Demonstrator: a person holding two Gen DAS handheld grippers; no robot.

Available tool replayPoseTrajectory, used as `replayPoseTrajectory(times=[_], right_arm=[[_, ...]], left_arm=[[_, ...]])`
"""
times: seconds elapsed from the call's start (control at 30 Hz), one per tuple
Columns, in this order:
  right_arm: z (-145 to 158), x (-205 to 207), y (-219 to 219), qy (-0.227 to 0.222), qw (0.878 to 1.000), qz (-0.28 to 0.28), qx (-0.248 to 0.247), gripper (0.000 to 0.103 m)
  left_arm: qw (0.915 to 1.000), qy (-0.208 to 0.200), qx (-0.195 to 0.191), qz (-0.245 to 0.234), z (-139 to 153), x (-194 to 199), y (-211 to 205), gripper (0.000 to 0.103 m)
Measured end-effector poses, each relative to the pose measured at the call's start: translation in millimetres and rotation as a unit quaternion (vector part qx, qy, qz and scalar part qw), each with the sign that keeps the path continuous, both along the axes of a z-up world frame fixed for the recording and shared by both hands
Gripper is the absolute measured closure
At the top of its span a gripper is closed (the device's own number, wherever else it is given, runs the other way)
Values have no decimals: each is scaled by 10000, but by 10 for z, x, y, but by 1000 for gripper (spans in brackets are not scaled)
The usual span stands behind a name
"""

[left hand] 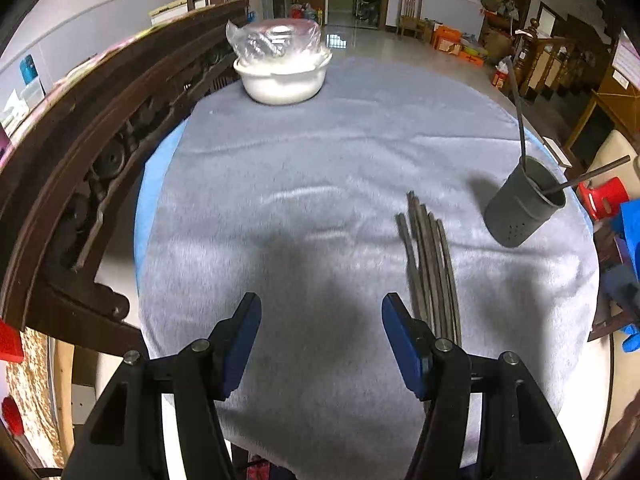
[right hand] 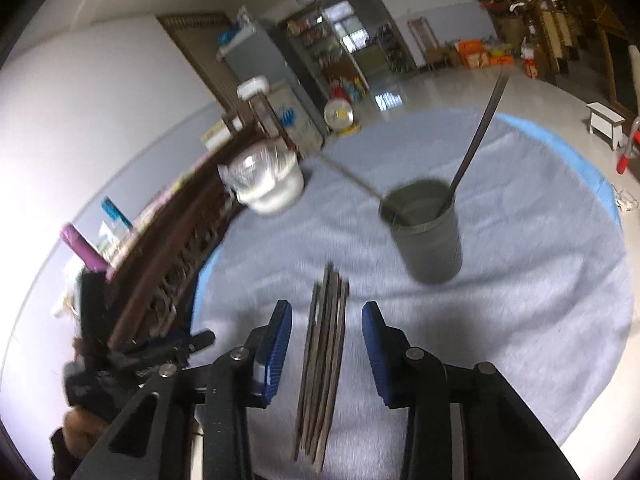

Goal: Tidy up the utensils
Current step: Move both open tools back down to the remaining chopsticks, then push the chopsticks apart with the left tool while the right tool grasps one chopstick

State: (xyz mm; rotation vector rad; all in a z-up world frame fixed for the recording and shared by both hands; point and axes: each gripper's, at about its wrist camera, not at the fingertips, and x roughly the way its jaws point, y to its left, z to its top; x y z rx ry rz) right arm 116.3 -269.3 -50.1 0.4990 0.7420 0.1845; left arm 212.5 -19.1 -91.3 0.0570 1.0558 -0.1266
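The step in hand looks like picking chopsticks from the desk (left hand: 360, 128) for the gray cup (right hand: 426, 232), which already holds two sticks. The bundle of chopsticks (right hand: 324, 344) lies on the cloth just in front of the cup. The right tongs (right hand: 326, 340) straddle the bundle, jaws apart, not visibly touching it. The left tongs (left hand: 320, 340) stand apart and empty beside the bundle. Next, the right jaws would need to close on a stick.
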Motion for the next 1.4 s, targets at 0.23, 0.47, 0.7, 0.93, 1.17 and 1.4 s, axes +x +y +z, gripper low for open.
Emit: replayPoseTrajectory(times=[0.23,0.47,0.7,0.93,1.17,1.4], right_arm=[[-303,69,137,456,9989,59,-118,63],[-509,145,113,770,9970,25,-19,63],[-703,270,171,1027,9945,214,46,78],[-908,559,289,1219,9915,457,54,82],[-1107,850,380,1418,9876,675,74,88],[-1200,1019,440,1598,9836,830,63,88]], left_arm=[[9997,241,45,10,-218,-35,70,39],[9992,341,31,-182,-322,-3,-81,39],[9966,715,-265,-327,-529,199,-263,39],[9893,1218,-720,-361,-732,426,-339,44],[9859,1388,-836,-415,-809,569,-378,45],[9827,1468,-1091,-310,-823,651,-256,45]])
